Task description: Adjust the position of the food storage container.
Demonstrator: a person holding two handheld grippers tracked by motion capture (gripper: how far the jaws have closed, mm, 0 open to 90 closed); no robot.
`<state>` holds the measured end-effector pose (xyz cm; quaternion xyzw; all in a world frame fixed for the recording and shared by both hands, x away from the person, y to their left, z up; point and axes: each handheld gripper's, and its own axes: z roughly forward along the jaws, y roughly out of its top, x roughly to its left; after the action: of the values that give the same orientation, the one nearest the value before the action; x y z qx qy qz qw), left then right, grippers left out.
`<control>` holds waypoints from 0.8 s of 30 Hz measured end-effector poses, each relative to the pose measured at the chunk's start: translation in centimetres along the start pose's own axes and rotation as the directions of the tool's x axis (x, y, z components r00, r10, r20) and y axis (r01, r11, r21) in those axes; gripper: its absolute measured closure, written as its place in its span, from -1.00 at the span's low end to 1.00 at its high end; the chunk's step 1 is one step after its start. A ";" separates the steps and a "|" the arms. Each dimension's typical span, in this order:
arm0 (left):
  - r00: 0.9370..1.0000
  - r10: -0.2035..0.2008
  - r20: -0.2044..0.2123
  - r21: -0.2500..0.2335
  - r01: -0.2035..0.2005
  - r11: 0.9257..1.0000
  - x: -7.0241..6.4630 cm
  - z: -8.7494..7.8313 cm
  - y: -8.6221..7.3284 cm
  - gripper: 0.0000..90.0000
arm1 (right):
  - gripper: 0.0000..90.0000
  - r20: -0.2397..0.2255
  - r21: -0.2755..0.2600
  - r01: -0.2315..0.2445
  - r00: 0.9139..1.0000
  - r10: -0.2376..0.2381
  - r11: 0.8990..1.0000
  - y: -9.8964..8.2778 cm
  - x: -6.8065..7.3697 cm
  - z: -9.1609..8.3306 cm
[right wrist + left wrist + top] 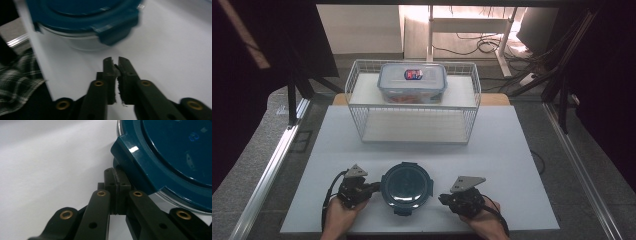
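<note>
A round clear container with a dark teal lid (407, 186) stands near the front edge of the white tabletop (512, 165). My left gripper (376, 186) lies at its left side, shut and empty. In the left gripper view the closed tips (116, 173) sit right against a latch tab (132, 162) of the lid (175, 152). To the right of the container, a short gap away, my right gripper (442, 199) points toward it. In the right gripper view its jaws (115, 61) are shut on nothing, just short of another lid tab (117, 33).
A white wire rack (357, 95) stands at the back of the table, with a rectangular clear box (412, 82) with a blue lid on its upper shelf. A plaid sleeve (15, 82) hangs past the table's front edge. Metal rails run along both sides.
</note>
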<state>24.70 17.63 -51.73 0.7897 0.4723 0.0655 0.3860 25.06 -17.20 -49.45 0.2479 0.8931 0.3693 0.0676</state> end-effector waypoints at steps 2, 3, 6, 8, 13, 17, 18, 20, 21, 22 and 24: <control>1.000 -0.003 0.009 -0.002 0.003 1.000 -0.2 0.2 0.1 1.00 | 0.98 -0.027 0.005 0.018 0.999 -0.018 1.000 0.3 0.5 0.3; 1.000 0.000 0.013 -0.001 0.000 1.000 -0.4 0.3 0.2 1.00 | 0.98 -0.034 0.006 0.022 0.999 -0.021 1.000 0.4 0.7 0.4; 1.000 0.006 0.027 -0.001 -0.006 1.000 -0.7 0.6 0.4 1.00 | 0.98 -0.047 0.011 0.030 0.998 -0.030 0.999 0.7 1.0 0.9; 1.000 0.015 0.022 -0.001 -0.015 1.000 -0.8 0.8 0.7 1.00 | 0.99 -0.029 0.023 0.039 0.999 -0.038 0.999 0.8 1.0 1.1; 1.000 0.018 0.021 -0.002 -0.018 1.000 -1.0 1.4 1.2 1.00 | 0.99 -0.021 0.021 0.026 0.999 -0.026 0.999 0.7 0.5 0.9; 0.999 0.024 0.024 -0.001 -0.024 1.000 -1.1 1.8 1.5 1.00 | 0.99 0.002 0.020 0.014 1.000 -0.014 1.000 0.5 -0.1 0.8; 0.999 0.028 0.024 -0.002 -0.028 1.000 -1.2 1.9 1.6 1.00 | 0.99 0.009 0.023 0.009 1.000 -0.009 1.000 0.5 -0.3 0.7; 0.999 0.031 0.026 -0.005 -0.031 1.000 -1.2 2.0 1.7 1.00 | 0.99 0.030 0.028 0.003 1.000 -0.004 1.000 0.4 -0.7 0.7; 0.999 0.032 0.036 -0.004 -0.032 0.999 -1.1 2.1 1.7 1.00 | 0.99 0.031 0.026 0.001 1.000 -0.001 1.000 0.3 -0.8 0.7; 0.999 0.031 0.044 -0.001 -0.031 1.000 -1.0 2.0 1.7 1.00 | 0.99 0.030 0.025 -0.005 1.000 0.004 1.000 0.3 -0.9 0.7; 0.998 0.038 0.056 -0.011 -0.037 0.999 -0.8 1.8 1.7 1.00 | 0.98 0.033 0.024 0.000 0.999 -0.001 1.000 0.3 -0.8 0.6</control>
<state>26.32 15.59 -51.67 0.7979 0.4461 0.0531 0.4018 26.09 -17.00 -49.71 0.2544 0.8963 0.3545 0.0796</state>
